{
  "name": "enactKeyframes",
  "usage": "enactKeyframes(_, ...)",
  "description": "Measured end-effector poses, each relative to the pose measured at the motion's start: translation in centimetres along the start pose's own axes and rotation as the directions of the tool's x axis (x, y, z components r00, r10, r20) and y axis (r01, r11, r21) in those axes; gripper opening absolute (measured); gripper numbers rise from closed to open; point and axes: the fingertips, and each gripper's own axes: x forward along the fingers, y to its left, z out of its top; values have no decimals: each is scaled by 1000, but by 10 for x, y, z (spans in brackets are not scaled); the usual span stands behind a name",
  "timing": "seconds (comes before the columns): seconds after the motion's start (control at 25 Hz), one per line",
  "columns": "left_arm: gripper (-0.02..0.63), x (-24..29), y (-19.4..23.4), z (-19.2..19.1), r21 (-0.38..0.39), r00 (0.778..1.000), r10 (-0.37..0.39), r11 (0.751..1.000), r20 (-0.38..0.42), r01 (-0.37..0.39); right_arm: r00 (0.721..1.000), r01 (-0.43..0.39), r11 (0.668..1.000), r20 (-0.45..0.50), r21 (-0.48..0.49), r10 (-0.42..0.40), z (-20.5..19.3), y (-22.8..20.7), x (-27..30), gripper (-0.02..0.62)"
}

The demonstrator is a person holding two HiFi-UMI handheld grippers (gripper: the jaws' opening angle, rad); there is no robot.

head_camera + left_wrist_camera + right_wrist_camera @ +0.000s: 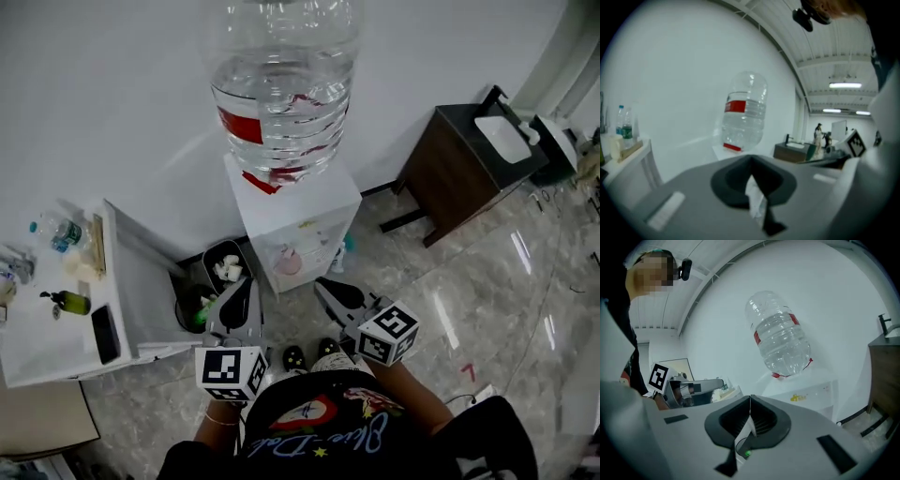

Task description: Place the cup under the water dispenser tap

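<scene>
The white water dispenser (292, 225) stands against the wall with a big clear bottle (284, 89) upside down on top; the bottle (744, 115) (780, 338) shows in both gripper views. Its taps are too small to make out. I see no cup in either gripper. My left gripper (247, 285) is raised in front of the dispenser's left side, jaws together (751, 174). My right gripper (322, 287) is level with it on the right, also shut with nothing held (750, 404).
Left of the dispenser, a grey bin (228, 265) holds white crumpled things and there is a dark bin (192, 306). A white table (52, 333) at left carries bottles and a black phone. A dark cabinet with a sink (473, 155) stands at right.
</scene>
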Motion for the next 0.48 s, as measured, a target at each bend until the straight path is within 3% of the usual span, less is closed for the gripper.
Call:
enactKeyframes(0.2, 2, -7, -6, 22, 67, 999, -19, 998, 25, 18, 1000, -30, 999, 10, -18, 30, 10, 20, -12, 14)
enactKeyframes(0.36, 2, -13, -11, 23, 49, 998, -49, 998, 26, 47, 993, -107, 994, 52, -18, 108, 15, 37, -16, 14)
enactKeyframes(0.48, 2, -12, -12, 21, 43, 998, -63, 997, 17, 62, 994, -97, 995, 51, -25, 98, 18, 36, -13, 14)
